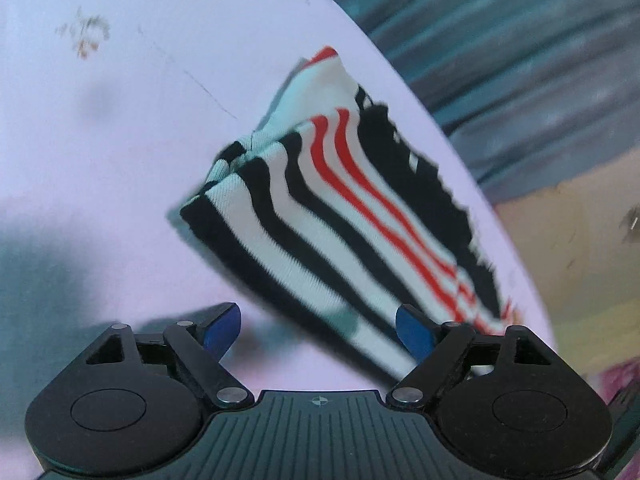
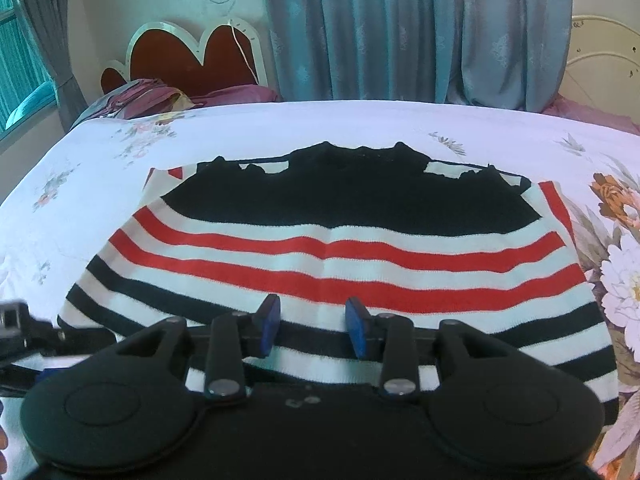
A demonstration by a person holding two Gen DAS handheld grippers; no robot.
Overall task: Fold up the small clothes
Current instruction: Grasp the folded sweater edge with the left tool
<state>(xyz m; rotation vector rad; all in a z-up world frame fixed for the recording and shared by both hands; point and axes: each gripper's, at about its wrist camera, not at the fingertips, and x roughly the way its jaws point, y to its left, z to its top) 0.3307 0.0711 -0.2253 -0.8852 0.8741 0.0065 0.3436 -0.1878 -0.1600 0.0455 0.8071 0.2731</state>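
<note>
A small knitted top (image 2: 328,248) with black, white and red stripes and a black upper part lies flat on the white floral bedsheet (image 2: 100,184). My right gripper (image 2: 314,328) hovers over its near hem, jaws partly apart, and only fabric shows behind the gap. In the left wrist view the same top (image 1: 344,208) runs slantwise across the sheet, one corner folded over. My left gripper (image 1: 318,330) stands open wide at the top's near end, its right pad (image 1: 414,334) over the striped cloth and its left pad over bare sheet. Nothing is pinched by either.
The bed's far edge meets blue-grey curtains (image 2: 400,32). A red heart-shaped headboard (image 2: 188,56) and purple pillows (image 2: 160,96) sit at the back left. A window (image 2: 20,60) is at far left. A piece of the left gripper's frame (image 2: 24,332) shows beside the top's left hem.
</note>
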